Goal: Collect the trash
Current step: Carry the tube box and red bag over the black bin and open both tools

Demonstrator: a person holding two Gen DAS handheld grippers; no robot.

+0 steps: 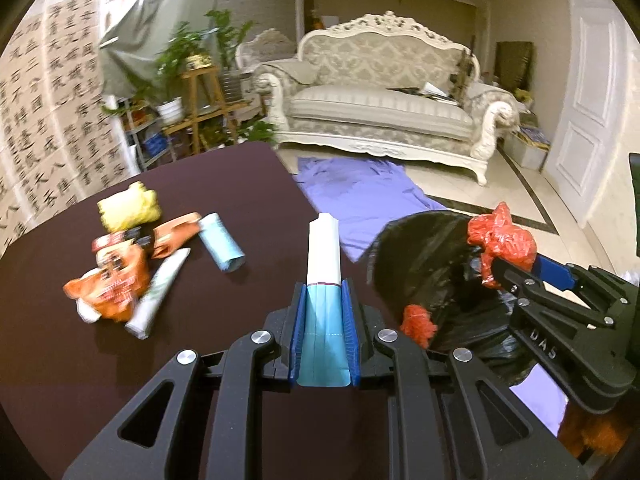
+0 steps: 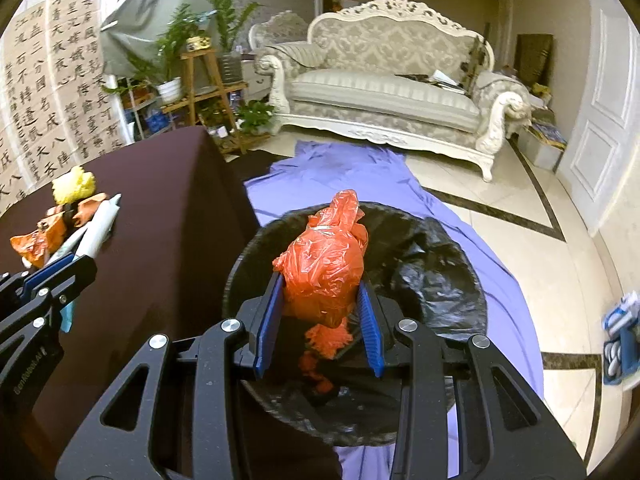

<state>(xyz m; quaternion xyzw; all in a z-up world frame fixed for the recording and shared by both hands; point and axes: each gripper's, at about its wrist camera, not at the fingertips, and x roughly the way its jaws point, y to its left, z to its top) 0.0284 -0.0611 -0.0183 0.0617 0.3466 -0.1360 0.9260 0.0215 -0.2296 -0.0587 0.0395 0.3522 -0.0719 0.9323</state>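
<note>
Left gripper (image 1: 324,300) clamped on a white-and-teal tube (image 1: 325,280), blue pads pressed to both its sides; the tube's white end points straight ahead of the fingers, above the dark surface (image 1: 200,360).

Ahead and to the left of that gripper, a heap of litter lies on the surface: a crumpled yellow wad (image 1: 129,205) farthest out, an orange snack wrapper (image 1: 110,280) nearer, a pale tube (image 1: 158,293) lying slantwise against the wrapper, and a light blue roll (image 1: 222,242) just right of the heap. An orange scrap (image 1: 176,234) touches the roll's far end.

Right gripper (image 2: 322,284) closed around a bunched red plastic bag (image 2: 326,264), the bag bulging up and forward between the pads. Directly beneath and ahead of this gripper sits the bin with black liner (image 2: 440,276), its mouth open; red scraps (image 2: 328,338) lie inside, below the held bag. The bin stands on a purple cloth (image 2: 360,168) spread over the floor, just to the right of the surface's edge.

In the right wrist view, the left gripper shows at the far left, level with the right one.
</note>
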